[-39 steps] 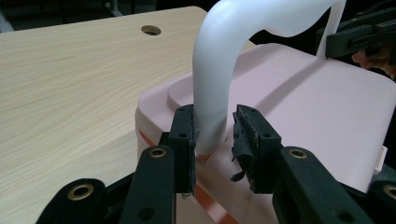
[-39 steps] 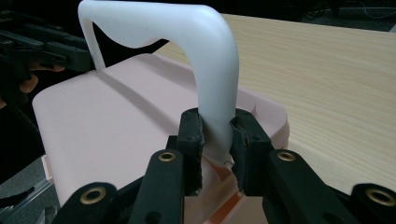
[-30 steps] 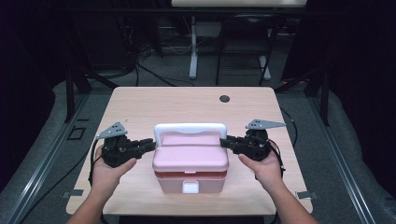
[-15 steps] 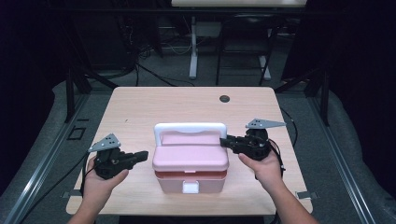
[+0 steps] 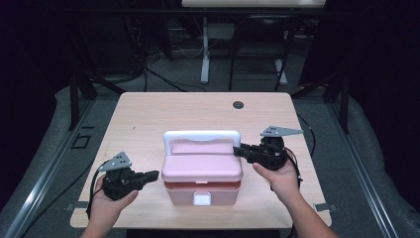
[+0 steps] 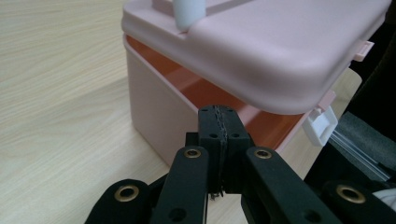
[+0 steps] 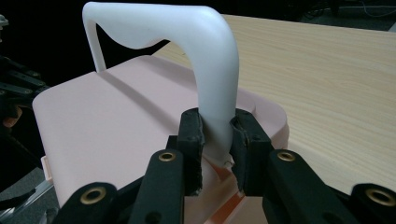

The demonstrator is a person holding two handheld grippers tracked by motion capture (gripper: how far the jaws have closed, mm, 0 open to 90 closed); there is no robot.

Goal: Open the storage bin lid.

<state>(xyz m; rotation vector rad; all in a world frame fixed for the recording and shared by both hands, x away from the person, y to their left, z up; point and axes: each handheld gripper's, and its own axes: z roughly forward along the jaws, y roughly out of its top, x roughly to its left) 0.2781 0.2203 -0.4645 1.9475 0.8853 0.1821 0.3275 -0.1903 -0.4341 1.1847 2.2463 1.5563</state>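
Since pulling back from the pink box (image 5: 203,171), the left gripper (image 5: 151,175) has its fingers together, the right gripper (image 5: 237,149) clamping the white handle (image 7: 205,56).

Smooth, seemingly plastic pink box (image 5: 202,171); matt wood-grain table (image 5: 148,114).

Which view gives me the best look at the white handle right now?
The right gripper view: the white handle arches close up, its end clamped in the right gripper. The high view shows it small from above; the left gripper view catches just one post.
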